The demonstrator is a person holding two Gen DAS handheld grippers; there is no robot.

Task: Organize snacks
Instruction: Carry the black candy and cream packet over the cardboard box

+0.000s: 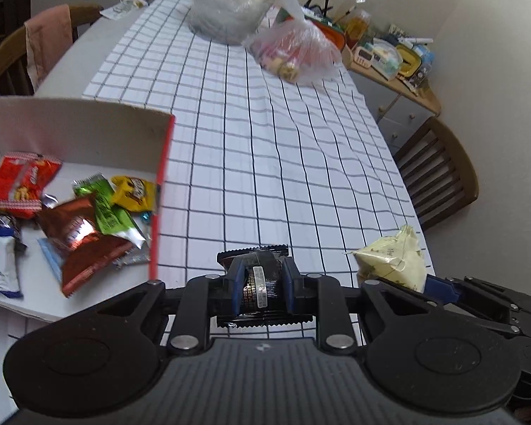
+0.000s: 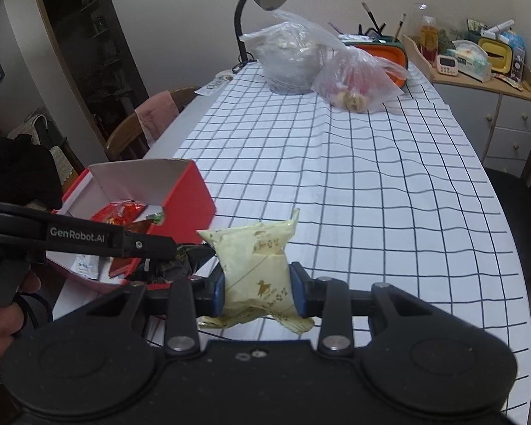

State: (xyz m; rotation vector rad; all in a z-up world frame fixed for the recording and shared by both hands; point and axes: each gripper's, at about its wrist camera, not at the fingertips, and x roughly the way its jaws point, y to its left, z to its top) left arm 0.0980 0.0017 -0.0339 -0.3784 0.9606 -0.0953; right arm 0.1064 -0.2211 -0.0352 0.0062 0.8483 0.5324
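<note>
Left wrist view: the left gripper (image 1: 262,279) clamps a black snack packet (image 1: 260,283) above the checked tablecloth (image 1: 283,163), just right of the red box (image 1: 161,191) of snacks, likely its destination. Right wrist view: the right gripper (image 2: 260,292) pinches a pale yellow packet (image 2: 256,269), the box at near left.

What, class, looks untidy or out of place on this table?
Nothing is spilled or damaged. The snacks in the red box lie in a loose overlapping heap, and the checked tablecloth is rippled. Two plastic bags slump at the far end.
</note>
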